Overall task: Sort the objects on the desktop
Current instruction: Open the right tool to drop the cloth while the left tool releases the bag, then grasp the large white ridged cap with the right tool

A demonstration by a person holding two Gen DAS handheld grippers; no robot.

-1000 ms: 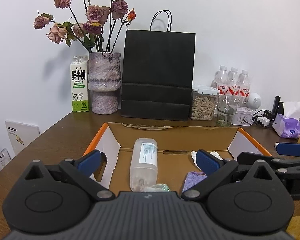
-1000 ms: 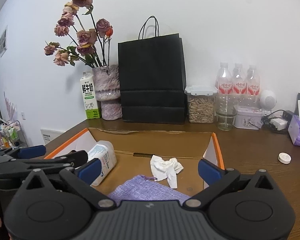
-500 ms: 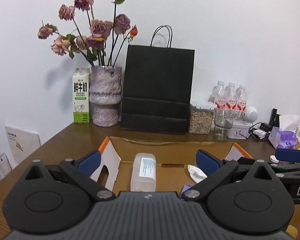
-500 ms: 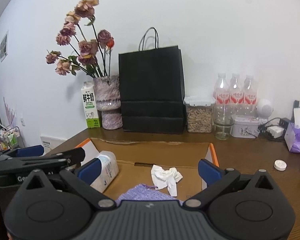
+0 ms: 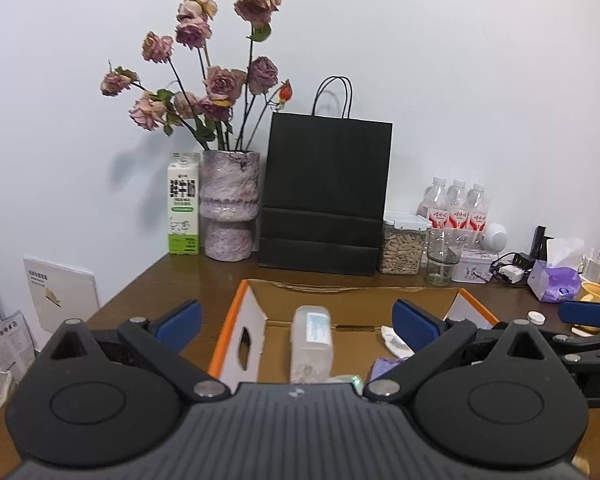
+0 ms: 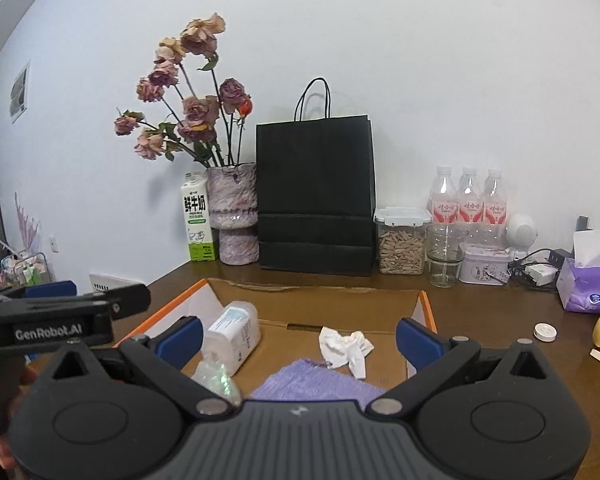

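Both tongs, left (image 5: 296, 320) and right (image 6: 298, 338), spread wide, empty, raised near the cardboard box (image 6: 316, 294); bottle (image 6: 232, 334), crumpled tissue (image 6: 346, 348), purple cloth (image 6: 316, 382) lie inside, apparently collected for sorting

Box (image 6: 414, 312) walls flank — open above

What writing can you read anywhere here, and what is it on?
"GenRobot.AI": on the left hand-held gripper.
"鲜牛奶", "FRESH MILK": on the milk carton.
"D": cut off, on the right hand-held gripper.
Water bottles' pink labels, the plastic bottle label: too blurred.
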